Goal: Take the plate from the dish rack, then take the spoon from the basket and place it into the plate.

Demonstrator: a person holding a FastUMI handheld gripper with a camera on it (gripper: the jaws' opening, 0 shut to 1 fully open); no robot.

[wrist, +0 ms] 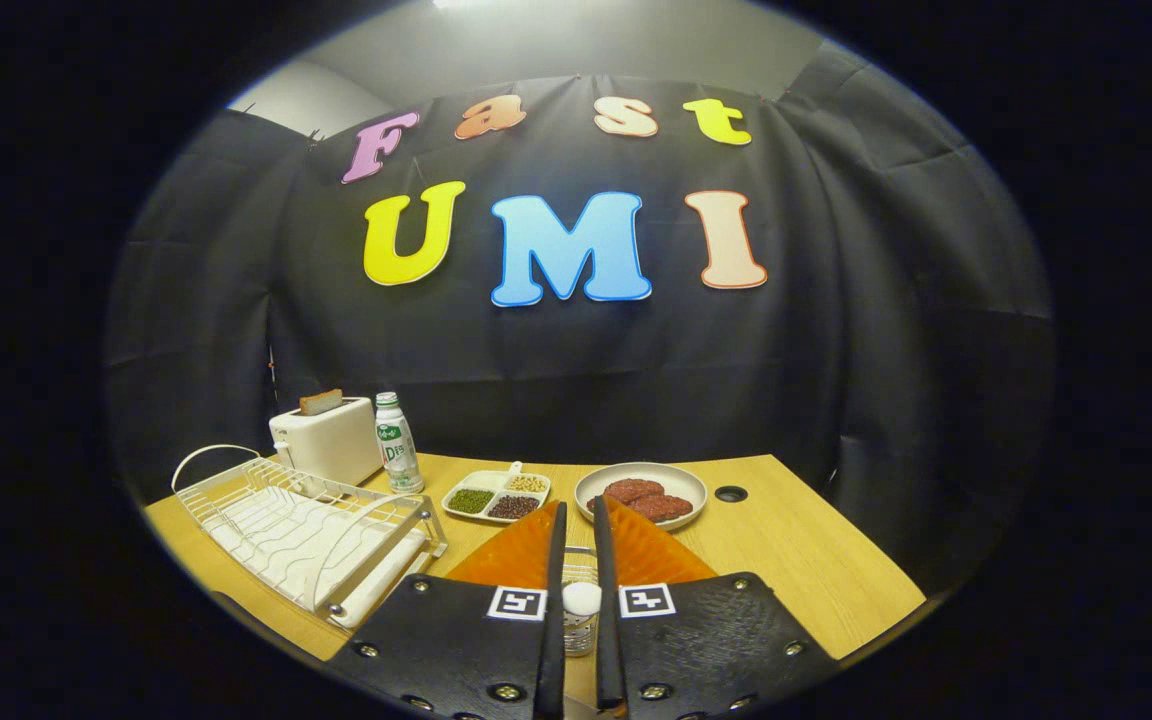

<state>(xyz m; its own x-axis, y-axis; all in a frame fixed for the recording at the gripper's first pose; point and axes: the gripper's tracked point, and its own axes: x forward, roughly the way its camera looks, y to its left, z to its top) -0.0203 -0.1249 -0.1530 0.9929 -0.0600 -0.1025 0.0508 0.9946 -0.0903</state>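
holding a spoon (pixel 581 600) by its pale rounded end, my gripper (pixel 578 520) has both fingers closed narrow on it, so the spoon seems already out of the basket (pixel 581 625), a small wire cup i glimpse just under and between the fingers. the handle is hidden, so i may be misreading which end i have. under the fingers lies the orange plate (pixel 656 555), flat on the wooden table (pixel 816 560), and the white dish rack (pixel 306 530) to my left stands empty, so i judge the plate step done. what is left is lowering the spoon onto the plate and letting go. beyond the fingers sit a divided tray of beans (pixel 496 495) and a dish of patties (pixel 641 495), with a bottle (pixel 397 442) and a toaster (pixel 328 442) behind the rack.
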